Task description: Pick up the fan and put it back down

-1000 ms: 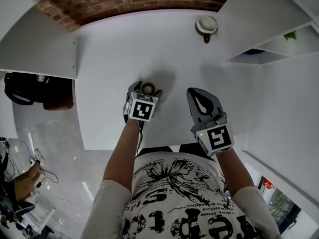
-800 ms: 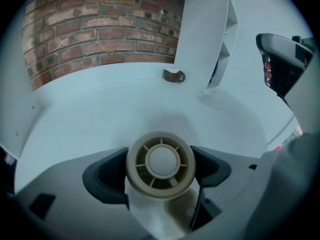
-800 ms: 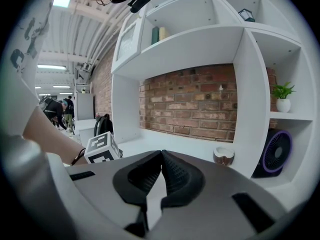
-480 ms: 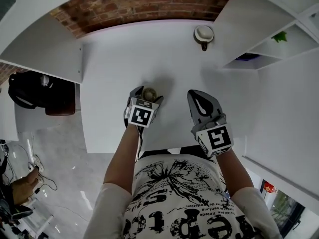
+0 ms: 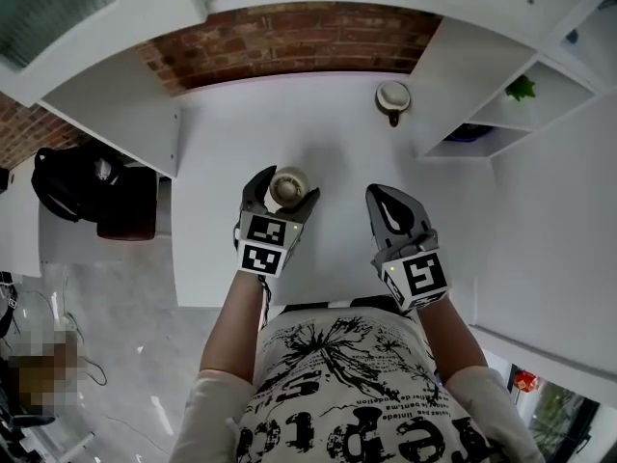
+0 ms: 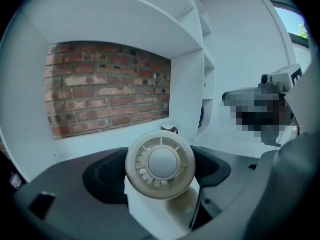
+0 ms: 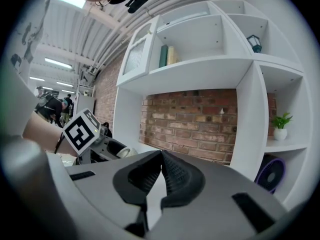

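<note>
A small beige fan [image 5: 288, 186] with a round grille sits between the jaws of my left gripper [image 5: 282, 191], which is shut on its head. In the left gripper view the fan [image 6: 160, 164] fills the gap between the two black pads, with its base hanging just below. It looks slightly raised above the white table [image 5: 328, 249]. My right gripper [image 5: 393, 204] hovers to the right of the fan over the table, shut with nothing in it. In the right gripper view its pads [image 7: 172, 176] meet.
A small white round object with a dark handle [image 5: 393, 95] stands at the back of the table near the brick wall [image 5: 289, 37]. White shelves at the right hold a plant [image 5: 522, 88] and a purple fan [image 7: 272, 176]. A black bag [image 5: 92, 186] lies left of the table.
The left gripper has stayed shut on the fan, which now looks larger and closer to the head camera. The head view has tilted toward the wall. The right gripper has barely moved.
</note>
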### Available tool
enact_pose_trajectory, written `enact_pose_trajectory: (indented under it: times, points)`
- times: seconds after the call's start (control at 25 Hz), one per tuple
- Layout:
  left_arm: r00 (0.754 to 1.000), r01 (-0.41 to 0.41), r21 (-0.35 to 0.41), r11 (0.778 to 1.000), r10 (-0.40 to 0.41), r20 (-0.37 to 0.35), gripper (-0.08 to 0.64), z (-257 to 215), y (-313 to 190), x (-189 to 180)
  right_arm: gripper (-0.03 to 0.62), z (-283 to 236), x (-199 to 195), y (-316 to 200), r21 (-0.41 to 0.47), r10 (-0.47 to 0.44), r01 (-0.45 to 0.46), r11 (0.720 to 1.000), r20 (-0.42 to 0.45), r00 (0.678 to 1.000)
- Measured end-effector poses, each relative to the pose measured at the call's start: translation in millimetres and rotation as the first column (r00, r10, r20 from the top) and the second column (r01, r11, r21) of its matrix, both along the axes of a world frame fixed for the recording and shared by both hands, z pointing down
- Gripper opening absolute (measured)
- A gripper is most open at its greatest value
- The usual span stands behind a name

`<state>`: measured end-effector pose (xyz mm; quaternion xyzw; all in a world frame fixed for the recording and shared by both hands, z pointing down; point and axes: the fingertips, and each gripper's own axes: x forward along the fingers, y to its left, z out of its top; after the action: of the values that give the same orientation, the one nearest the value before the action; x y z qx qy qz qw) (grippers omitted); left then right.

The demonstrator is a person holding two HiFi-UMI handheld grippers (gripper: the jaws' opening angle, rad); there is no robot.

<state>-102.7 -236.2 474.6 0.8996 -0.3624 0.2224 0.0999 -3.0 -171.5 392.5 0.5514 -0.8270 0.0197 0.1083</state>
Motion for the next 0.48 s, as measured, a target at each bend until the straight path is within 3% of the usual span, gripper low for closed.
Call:
enact_pose_trajectory:
  times: [0.28,0.48]
  points:
    - [0.994,0.044,0.198,0.979,-0.022,-0.111,0.388,-95,8,-29,0.016,-36,-12,-2,0.083,-0.016,0.015,0.996,0.008,1.000]
    - [0.986,0.081,0.312,0.947,-0.030,-0.165,0.387,-147,22,-55,0.016,-62,-24,-3,0.140,-0.040,0.038,0.989,0.008,0.999]
